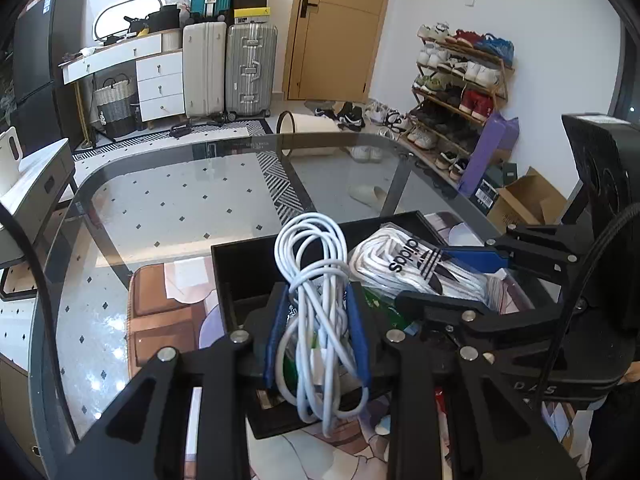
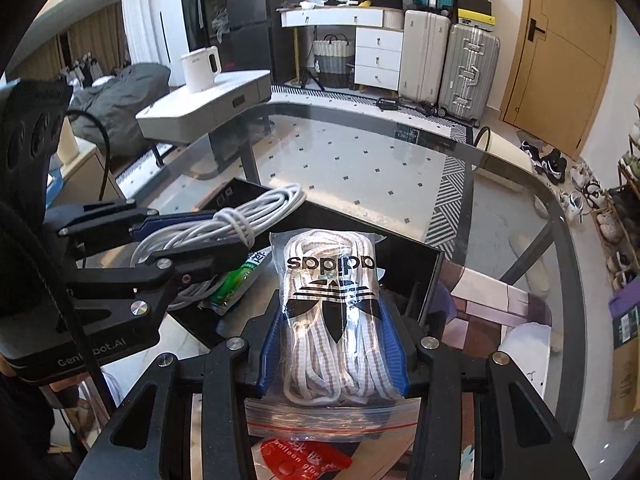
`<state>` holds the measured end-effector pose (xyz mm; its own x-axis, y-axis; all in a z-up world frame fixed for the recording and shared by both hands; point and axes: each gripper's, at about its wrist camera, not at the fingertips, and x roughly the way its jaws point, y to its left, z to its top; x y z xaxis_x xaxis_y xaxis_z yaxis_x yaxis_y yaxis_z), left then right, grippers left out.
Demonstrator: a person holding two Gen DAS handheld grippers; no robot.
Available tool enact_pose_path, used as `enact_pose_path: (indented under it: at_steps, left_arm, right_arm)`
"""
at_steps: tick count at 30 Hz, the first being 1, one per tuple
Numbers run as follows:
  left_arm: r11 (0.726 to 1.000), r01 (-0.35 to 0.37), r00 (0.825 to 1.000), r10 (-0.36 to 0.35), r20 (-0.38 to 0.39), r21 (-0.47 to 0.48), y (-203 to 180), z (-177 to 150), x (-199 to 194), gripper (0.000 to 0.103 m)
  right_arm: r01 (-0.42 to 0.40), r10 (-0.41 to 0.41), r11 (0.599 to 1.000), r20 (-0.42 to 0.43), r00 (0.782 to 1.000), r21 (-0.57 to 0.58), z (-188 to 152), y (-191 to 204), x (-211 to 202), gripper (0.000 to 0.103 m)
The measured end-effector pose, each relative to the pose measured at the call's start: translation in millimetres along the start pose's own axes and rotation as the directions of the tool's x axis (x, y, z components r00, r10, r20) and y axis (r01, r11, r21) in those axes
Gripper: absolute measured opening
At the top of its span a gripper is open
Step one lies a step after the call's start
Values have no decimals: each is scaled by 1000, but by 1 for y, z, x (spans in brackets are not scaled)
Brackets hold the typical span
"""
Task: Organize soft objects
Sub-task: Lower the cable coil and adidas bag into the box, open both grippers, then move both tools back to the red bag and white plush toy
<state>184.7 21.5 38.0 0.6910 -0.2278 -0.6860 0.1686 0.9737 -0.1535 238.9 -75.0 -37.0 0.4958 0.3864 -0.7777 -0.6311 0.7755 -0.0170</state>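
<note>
Coiled white cable (image 1: 318,312) and bagged laces (image 2: 332,320) hide much of the black tray (image 1: 240,268)

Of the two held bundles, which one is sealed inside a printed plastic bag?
The adidas shoelace pack, in the right gripper. The white cable in the left gripper is bare.

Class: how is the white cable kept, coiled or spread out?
Coiled. The white cable is looped into a bundle with wraps around its middle, pinched between the left tongs above the black tray.
</note>
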Motion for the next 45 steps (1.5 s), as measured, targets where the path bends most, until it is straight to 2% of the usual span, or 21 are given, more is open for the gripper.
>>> enact_pose_path:
  at_steps: [5,15,17,19,21,24,28,30,31,33,34,39,45]
  left_arm:
    - [1000,-13,999,13,-51,11,-1,-8,14,22]
    - [999,-14,999,16,-48,39,-5,-12,13,23]
    - [999,-23,999,25,-45,43,-5,-11,9,25]
    - [999,-18,999,19,-38,39,-3,-10,3,28]
    - [999,-15,999,16,-29,39,-2,-9,-2,38]
    - [999,-29,1000,30,-3,38,-1,-8,-13,47]
    - [999,-33,999,33,23,26,2,-12,-24,51]
    - [999,-44,998,43,35,26,3,-16,-29,56]
    - [999,-47,998,47,39,24,4,-19,-31,60]
    - [998,-58,997,57,59,15,5,-26,-36,94]
    - [997,-72,994,72,79,7,5,-29,-40,97]
    - [996,-81,989,85,122,-40,14,-43,-54,103]
    - [993,-102,984,110,140,-65,18,-61,-64,103]
  right_arm:
    - [16,-16,1000,-22,1000,-27,2,4,12,44]
    - [9,-11,998,-28,1000,-55,5,2,18,44]
    - [8,-9,997,-22,1000,-74,7,2,18,47]
    - [12,-13,996,-8,1000,-85,7,3,14,53]
    - [22,-20,995,15,1000,-95,5,4,7,58]
    - [33,-29,995,50,998,-91,0,2,-7,67]
    - [43,-37,997,81,996,-67,-8,-1,-22,84]
    - [41,-36,998,97,995,-56,-14,-1,-30,86]
    - [38,-33,998,107,994,-47,-17,-1,-35,88]
    - [30,-26,999,129,991,-27,-23,-2,-42,94]
    - [23,-21,1000,145,989,-15,-26,-2,-46,100]
    - [0,-17,997,212,977,78,-44,-12,-66,102]
    - [0,-32,990,223,974,142,-61,-21,-75,102]
